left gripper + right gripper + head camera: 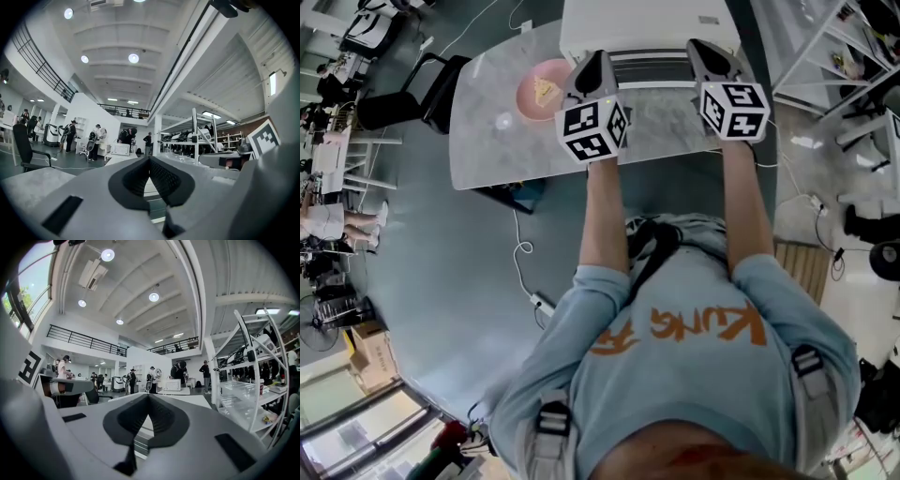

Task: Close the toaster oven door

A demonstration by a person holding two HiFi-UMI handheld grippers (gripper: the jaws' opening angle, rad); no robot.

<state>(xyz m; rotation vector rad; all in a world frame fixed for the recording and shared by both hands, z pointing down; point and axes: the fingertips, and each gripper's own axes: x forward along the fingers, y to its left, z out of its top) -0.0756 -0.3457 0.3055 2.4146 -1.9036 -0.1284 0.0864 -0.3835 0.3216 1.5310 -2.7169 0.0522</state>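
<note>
The grey marbled table [487, 141] carries the white toaster oven [647, 28] at its far edge, with a dark slatted strip along the oven's near side; whether the door is open cannot be told. Nearer than the oven, the person's light blue shirt [694, 366] bears orange lettering, upside down in the head view, with "KUNG" readable. Left of the oven sits a pink plate [530, 94] holding 1 pale wedge of food [547, 90]. The left gripper [595, 58] and right gripper [705, 47] both point at the oven's near side, each carrying a cube of black-and-white square markers. Both have their jaws fully together, holding nothing.
</note>
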